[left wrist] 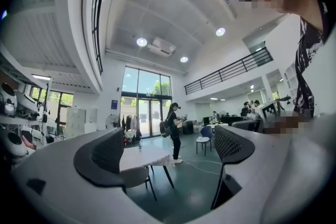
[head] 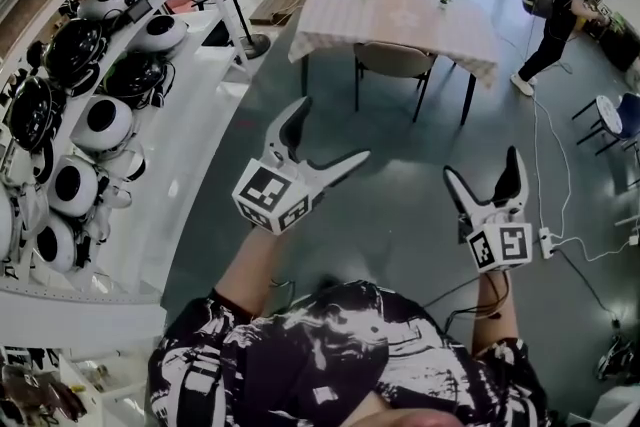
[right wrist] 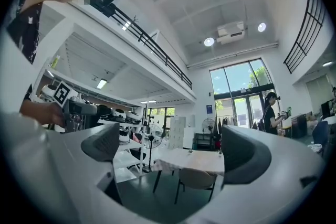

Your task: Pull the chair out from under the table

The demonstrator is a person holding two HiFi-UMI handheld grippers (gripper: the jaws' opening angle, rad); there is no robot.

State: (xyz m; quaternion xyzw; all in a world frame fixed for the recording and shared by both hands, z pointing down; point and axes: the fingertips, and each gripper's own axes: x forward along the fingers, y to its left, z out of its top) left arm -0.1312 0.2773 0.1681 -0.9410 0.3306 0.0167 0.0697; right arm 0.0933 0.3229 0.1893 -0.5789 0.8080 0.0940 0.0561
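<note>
Jaws wide apart and empty on both the left gripper (head: 332, 130) and the right gripper (head: 482, 165).

Head view: both are held above the floor, well apart from the chair (head: 395, 60), which is tucked under the cloth-covered tabletop (head: 330, 10).

Left gripper view: the distant chair shows beside the left jaw.

Right gripper view: the chair shows between the jaws, under the tabletop.

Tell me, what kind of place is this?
Probably a robot lab or workshop in a big hall. Shelves along one side hold rows of round white machines, a power strip with cables lies on the floor, and tall glass windows reach high up.
</note>
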